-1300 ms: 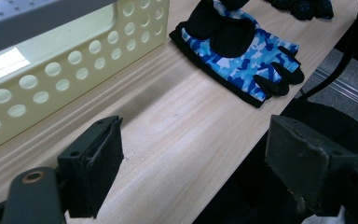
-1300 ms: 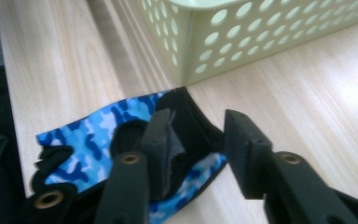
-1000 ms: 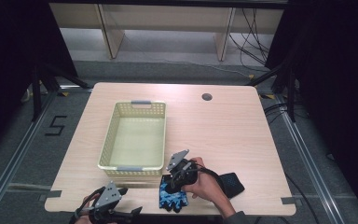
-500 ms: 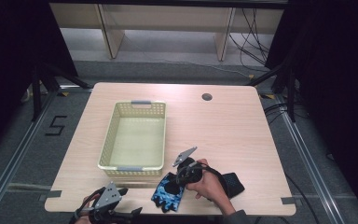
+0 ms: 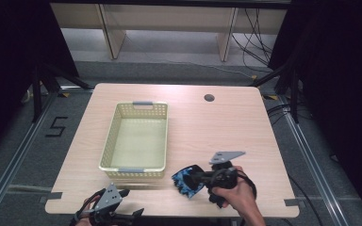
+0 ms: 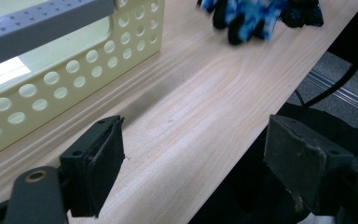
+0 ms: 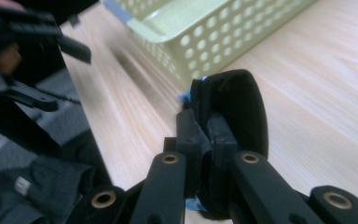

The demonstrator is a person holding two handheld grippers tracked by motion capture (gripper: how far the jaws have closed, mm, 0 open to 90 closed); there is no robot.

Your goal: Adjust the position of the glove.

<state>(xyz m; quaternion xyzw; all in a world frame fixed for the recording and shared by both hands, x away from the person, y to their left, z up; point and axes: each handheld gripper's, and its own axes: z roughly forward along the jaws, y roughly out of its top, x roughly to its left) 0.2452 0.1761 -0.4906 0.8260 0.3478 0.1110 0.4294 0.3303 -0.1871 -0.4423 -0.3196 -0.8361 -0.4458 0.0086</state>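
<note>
Blue-and-black patterned glove (image 5: 187,180), pinched in the right tongs (image 5: 194,179) and lifted clear of the tabletop (image 5: 217,127), hanging from the tips with its black cuff side toward the camera in the right gripper view (image 7: 235,107). Jaws of the right tongs (image 7: 204,140) pressed tight on the fabric there, having just closed on it, a sliver of blue peeking out beside and below the pads. Right hand (image 5: 233,190) wrapped around the gripper body behind, grey three-cornered plate above it.

Just past the tips of the right tongs, toward the left: pale yellow perforated basket (image 5: 134,141) with grey handles, near corner close to the glove but not touching it. Same basket ahead of the right tongs in the right gripper view (image 7: 205,32), blurred.

Left tongs (image 5: 134,214) well apart from the glove, low at the near edge of the tabletop, just in front of the basket's near wall. Jaws spread wide in the left gripper view (image 6: 193,172), nothing between them but bare wood grain and the tabletop's edge. Basket wall (image 6: 74,79) close ahead to the left of those tongs; glove (image 6: 247,18) farther off beyond them, at the top, blurred.

Farther out, past the basket and away from both tongs: a dark round cable hole (image 5: 209,98) in the tabletop.
</note>
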